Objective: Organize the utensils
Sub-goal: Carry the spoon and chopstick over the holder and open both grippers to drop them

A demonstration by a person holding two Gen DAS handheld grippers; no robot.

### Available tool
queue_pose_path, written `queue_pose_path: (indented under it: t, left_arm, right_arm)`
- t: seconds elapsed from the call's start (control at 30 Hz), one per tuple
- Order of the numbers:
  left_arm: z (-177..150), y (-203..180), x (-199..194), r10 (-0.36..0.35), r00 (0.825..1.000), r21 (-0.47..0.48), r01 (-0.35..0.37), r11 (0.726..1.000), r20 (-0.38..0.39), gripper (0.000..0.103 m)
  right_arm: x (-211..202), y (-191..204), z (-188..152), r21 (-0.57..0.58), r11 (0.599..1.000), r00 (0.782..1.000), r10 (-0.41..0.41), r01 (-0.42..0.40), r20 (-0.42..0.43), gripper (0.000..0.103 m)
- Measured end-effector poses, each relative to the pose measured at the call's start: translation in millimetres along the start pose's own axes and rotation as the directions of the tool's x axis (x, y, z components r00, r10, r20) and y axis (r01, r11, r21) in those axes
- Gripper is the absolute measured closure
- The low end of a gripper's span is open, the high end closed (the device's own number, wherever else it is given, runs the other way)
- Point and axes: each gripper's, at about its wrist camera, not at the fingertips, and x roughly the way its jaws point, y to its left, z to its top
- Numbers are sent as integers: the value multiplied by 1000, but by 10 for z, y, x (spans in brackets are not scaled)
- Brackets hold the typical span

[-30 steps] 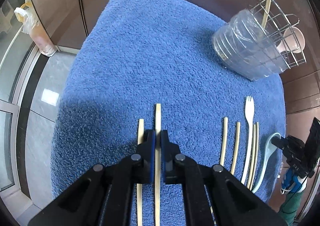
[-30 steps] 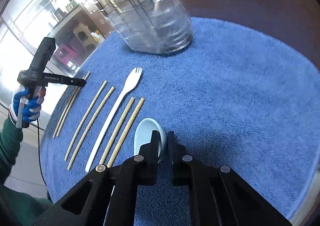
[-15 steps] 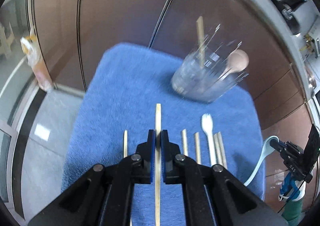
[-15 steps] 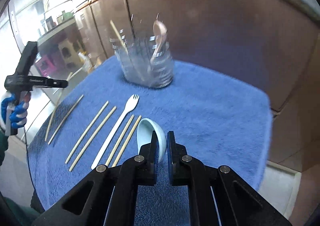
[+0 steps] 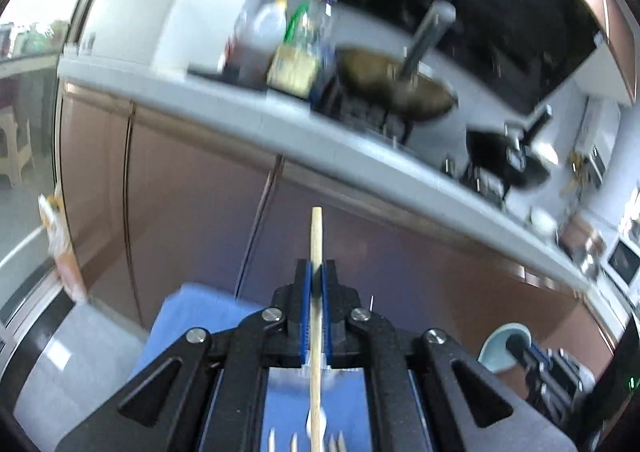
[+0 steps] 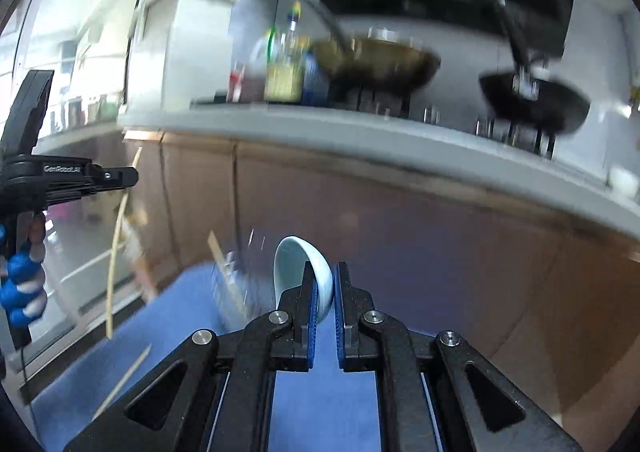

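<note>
My left gripper is shut on a bamboo chopstick that sticks out past the pads, held well above the blue towel. Tips of several more utensils lie on the towel at the bottom edge. My right gripper is shut on a pale blue spoon, its bowl raised in front of the fingers. The right wrist view shows the left gripper at the left with its chopstick hanging down. The spoon also shows low on the right in the left wrist view. The blurred wire utensil holder stands on the towel.
Brown cabinet doors rise behind the towel under a grey counter. On it stand bottles, a wok and a dark pan. A loose chopstick lies on the towel. A blue-gloved hand holds the left gripper.
Both grippers have risen and tipped up from the towel, the left lifting the chopstick, the right the spoon. The towel has dropped to the bottom of both views and the counter appears.
</note>
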Motion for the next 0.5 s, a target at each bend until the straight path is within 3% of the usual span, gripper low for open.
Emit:
queue_pose_path:
  t: [0.2,0.43,0.5]
  left_arm:
    - [112,-202,564,46,982,-1,-47,999,183,99]
    - [-192,-190,1233,110,957,33,-123,992,268,98]
    - [-320,-136,1371,119,958,33,-132,991,262,98]
  right_arm:
    - [489,202,189,-31,998,991,-49,54,124,95]
    - [1071,304,0,-63,991,982,-107,118,156,95]
    - [1217,318,-105,-70,989,980,-121,134,157,95]
